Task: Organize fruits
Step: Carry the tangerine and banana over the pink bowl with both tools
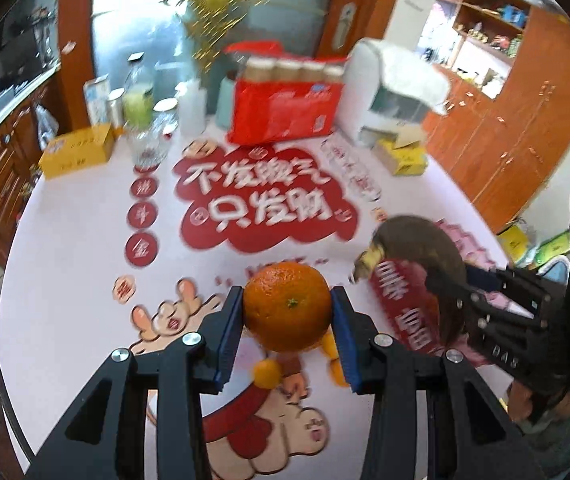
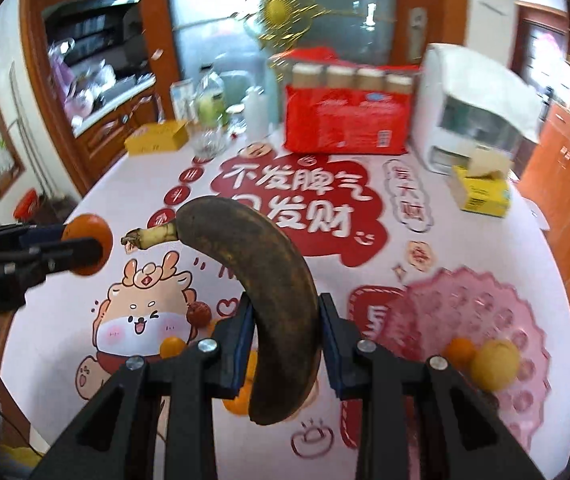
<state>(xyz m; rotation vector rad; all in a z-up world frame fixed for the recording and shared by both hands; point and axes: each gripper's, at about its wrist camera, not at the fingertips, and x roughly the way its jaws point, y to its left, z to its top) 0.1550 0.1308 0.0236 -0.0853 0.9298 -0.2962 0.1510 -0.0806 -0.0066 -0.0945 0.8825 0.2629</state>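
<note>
Two fruits held clear of the table

Two grippers each clamp one fruit above the printed tablecloth point(image 2: 85, 216). The left gripper point(image 1: 287, 312) has its blue pads pressed on both sides of an orange point(image 1: 287, 306), stem scar facing the camera, with the fruit lifted off the cloth. The right gripper point(image 2: 285, 340) is closed narrowly on a badly browned banana point(image 2: 269, 300), gripped across its lower half; the curved body arches up and away, and its pale stem end points toward the left gripper.

Near the table's right edge lies a pink scalloped plate point(image 2: 485, 292), and on its near side sit a small orange fruit point(image 2: 460, 350) and a yellow round fruit point(image 2: 495, 364), touching each other. Several more small orange fruits point(image 2: 172, 346) lie loose on the cloth under the grippers, by the cartoon print.

Along the far edge of the table stand a red pack of bottles point(image 2: 349, 120), a white appliance point(image 2: 469, 120) draped with a cloth, a yellow box point(image 2: 157, 138) toward the far left corner, and another yellow box point(image 2: 481, 194) just in front of the appliance.
</note>
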